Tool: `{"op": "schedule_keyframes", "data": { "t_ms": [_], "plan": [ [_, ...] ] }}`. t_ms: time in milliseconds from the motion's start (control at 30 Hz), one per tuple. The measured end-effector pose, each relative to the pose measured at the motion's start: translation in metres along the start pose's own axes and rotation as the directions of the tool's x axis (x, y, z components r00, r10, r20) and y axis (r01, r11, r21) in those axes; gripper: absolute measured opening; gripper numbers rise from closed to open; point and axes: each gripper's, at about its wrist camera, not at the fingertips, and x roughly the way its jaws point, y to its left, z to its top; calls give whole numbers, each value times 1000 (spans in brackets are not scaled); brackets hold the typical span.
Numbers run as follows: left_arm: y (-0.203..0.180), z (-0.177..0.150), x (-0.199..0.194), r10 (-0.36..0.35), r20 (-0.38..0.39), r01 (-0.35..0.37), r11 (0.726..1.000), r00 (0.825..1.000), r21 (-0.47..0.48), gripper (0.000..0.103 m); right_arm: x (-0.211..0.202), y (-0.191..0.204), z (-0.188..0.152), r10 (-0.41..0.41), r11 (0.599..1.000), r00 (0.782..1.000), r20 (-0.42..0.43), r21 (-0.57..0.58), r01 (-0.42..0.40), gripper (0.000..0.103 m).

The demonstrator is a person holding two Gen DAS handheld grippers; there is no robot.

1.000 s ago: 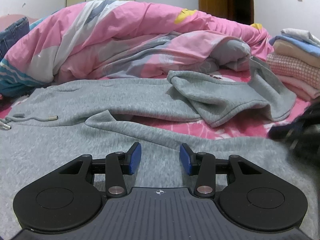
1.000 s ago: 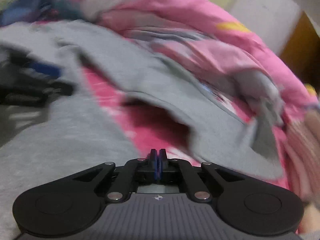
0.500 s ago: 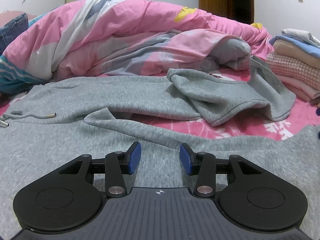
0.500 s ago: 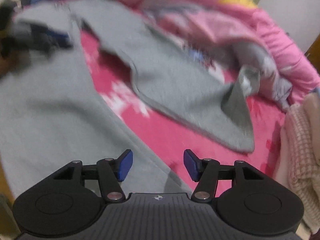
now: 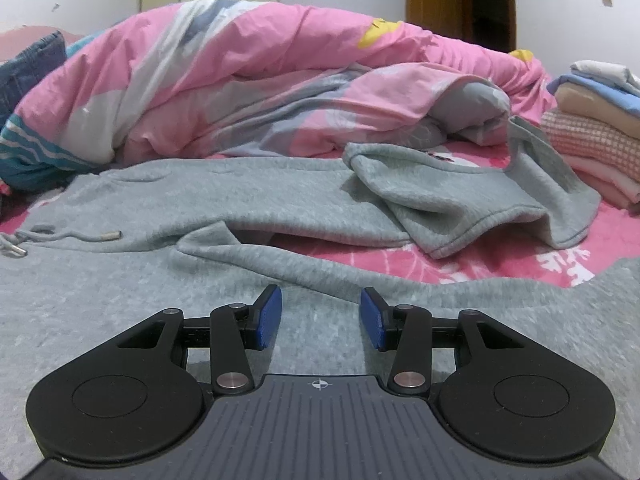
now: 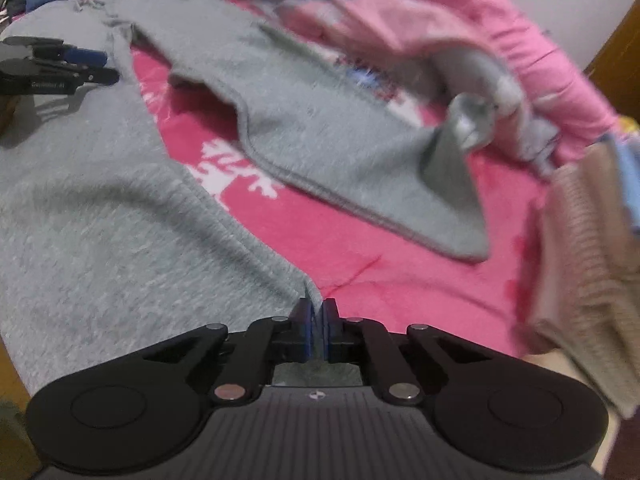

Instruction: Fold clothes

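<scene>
Grey sweatpants (image 5: pixel 248 196) lie spread on a pink bed sheet (image 5: pixel 500 256), the far leg folded back on itself at the right. My left gripper (image 5: pixel 320 316) is open and empty, low over the near leg close to the waist drawstring (image 5: pixel 60 238). My right gripper (image 6: pixel 318 322) is shut on the hem corner of the near leg of the sweatpants (image 6: pixel 100 216). The left gripper (image 6: pixel 60 66) shows at the far left of the right wrist view.
A rumpled pink, white and grey duvet (image 5: pixel 260 80) lies along the back of the bed. A stack of folded clothes (image 5: pixel 596 132) stands at the right, and it also shows in the right wrist view (image 6: pixel 592 248). Jeans (image 5: pixel 28 64) sit at the far left.
My right gripper opened, moved to the hem of the near leg and shut on its corner. My left gripper stayed open over the near leg.
</scene>
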Motion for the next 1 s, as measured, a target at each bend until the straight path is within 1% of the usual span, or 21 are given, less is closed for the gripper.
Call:
{"op": "schedule_keyframes", "data": {
  "t_ms": [133,233,300,333,367,433,500,533,567,600,633,700,767,833,867,900,933,967,1000],
  "plan": [
    [1,1,-1,31,3,-31,999,1000,-8,44,-9,-12,-10,-60,996,998,2,73,59,4],
    [2,1,1,38,-2,-38,999,999,-11,44,9,-10,-18,-105,991,994,-38,81,108,3],
    [2,1,2,40,-5,-40,999,999,-11,44,25,-10,-22,-160,982,984,-72,94,167,3],
    [2,1,2,42,-6,-42,999,999,-10,44,29,-12,-24,-192,974,979,-74,109,199,3],
    [2,1,2,42,-6,-42,999,999,-10,44,26,-17,-26,-212,964,975,-69,146,220,3],
    [2,1,2,44,-7,-44,999,999,-11,44,6,-32,-33,-230,935,972,-39,267,232,5],
    [2,1,2,44,-9,-44,999,999,-10,44,-19,-46,-43,-251,890,968,1,393,230,7],
    [2,2,3,43,-10,-43,999,999,-11,44,-41,-52,-54,-264,859,964,42,464,215,16],
    [2,1,3,41,-12,-42,999,999,-12,44,-62,-57,-68,-281,821,957,78,536,198,24],
    [3,1,3,40,-13,-40,999,999,-13,44,-84,-61,-86,-303,773,947,105,608,180,43],
    [3,1,4,40,-14,-40,999,999,-14,44,-102,-62,-106,-321,726,939,123,669,160,54],
    [3,1,3,40,-13,-40,999,999,-14,44,-126,-60,-147,-343,637,929,137,761,123,60],
    [4,1,3,38,-11,-38,999,999,-17,44,-131,-56,-188,-334,536,936,106,839,96,61],
    [6,1,2,36,-6,-37,999,999,-29,44,-131,-53,-229,-310,416,948,73,907,66,61],
    [6,1,1,36,-3,-36,999,999,-36,44,-129,-51,-248,-292,338,954,70,941,35,61],
    [8,0,0,36,4,-36,998,999,-47,44,-128,-50,-269,-277,249,956,92,968,-21,61],
    [10,0,-2,34,12,-33,998,999,-62,44,-126,-49,-288,-268,159,954,132,983,-92,61],
    [12,-1,-4,32,22,-30,996,999,-78,44,-123,-47,-305,-263,79,949,175,984,-160,61],
    [14,-2,-7,31,35,-27,995,999,-94,44,-120,-46,-318,-262,14,940,220,974,-224,61]
  ]
}}
